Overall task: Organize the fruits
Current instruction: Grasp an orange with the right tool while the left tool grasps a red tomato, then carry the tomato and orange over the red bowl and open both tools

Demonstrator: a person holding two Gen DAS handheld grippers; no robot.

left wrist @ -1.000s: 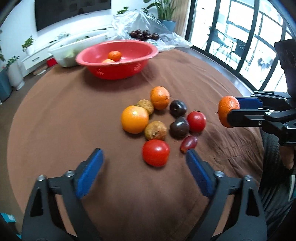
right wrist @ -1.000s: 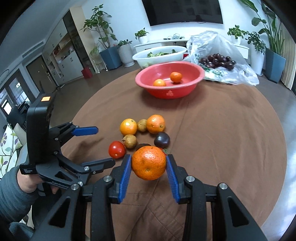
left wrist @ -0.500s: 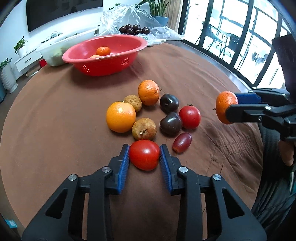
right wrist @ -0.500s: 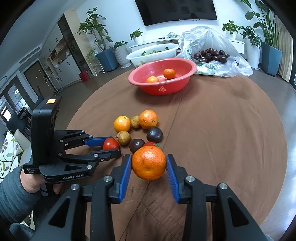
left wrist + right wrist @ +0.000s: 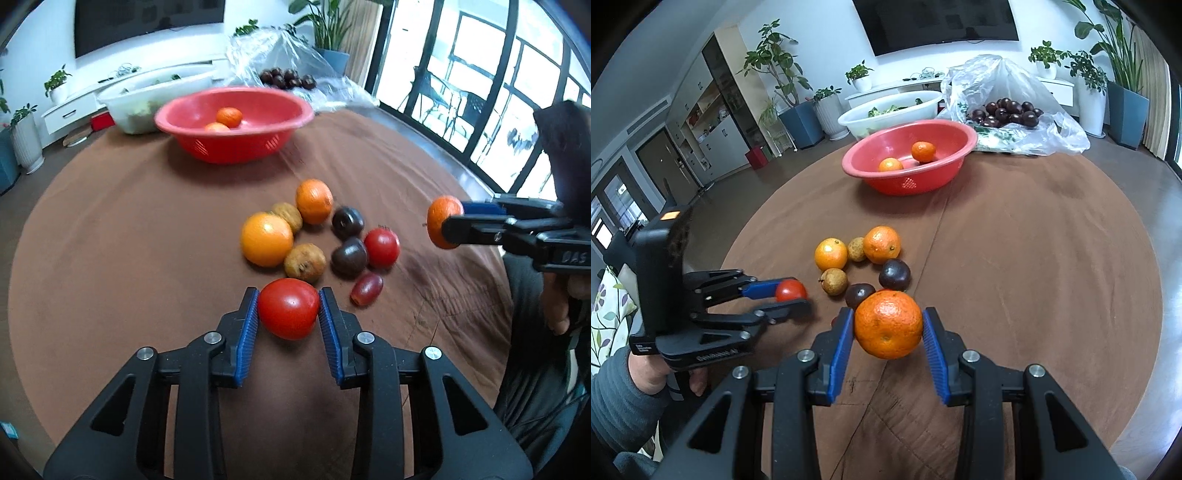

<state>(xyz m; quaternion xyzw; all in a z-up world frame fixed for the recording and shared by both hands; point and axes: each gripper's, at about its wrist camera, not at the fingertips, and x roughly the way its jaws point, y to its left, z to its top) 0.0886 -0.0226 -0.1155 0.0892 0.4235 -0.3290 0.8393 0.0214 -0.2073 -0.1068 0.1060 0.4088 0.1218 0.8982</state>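
Observation:
My left gripper [image 5: 289,293] is shut on a red tomato [image 5: 288,308], low over the brown tablecloth at the near edge of the fruit pile. Beyond it lie a large orange [image 5: 266,239], a second orange [image 5: 314,201], two brown fruits, two dark plums [image 5: 349,256], another tomato [image 5: 382,246] and a red grape [image 5: 366,288]. My right gripper [image 5: 887,314] is shut on an orange [image 5: 888,328], held in the air right of the pile. The red bowl [image 5: 295,110] at the far side holds two small oranges.
Behind the red bowl [image 5: 960,129] stand a white tub of greens [image 5: 923,99] and a clear plastic bag of dark plums [image 5: 1008,110]. The round table's cloth [image 5: 1034,258] is bare on the right side. A hand and grey sleeve [image 5: 624,398] hold the left gripper.
My left gripper went from wide open to shut on the near tomato after moving up to it. The right gripper has kept the orange in about the same place.

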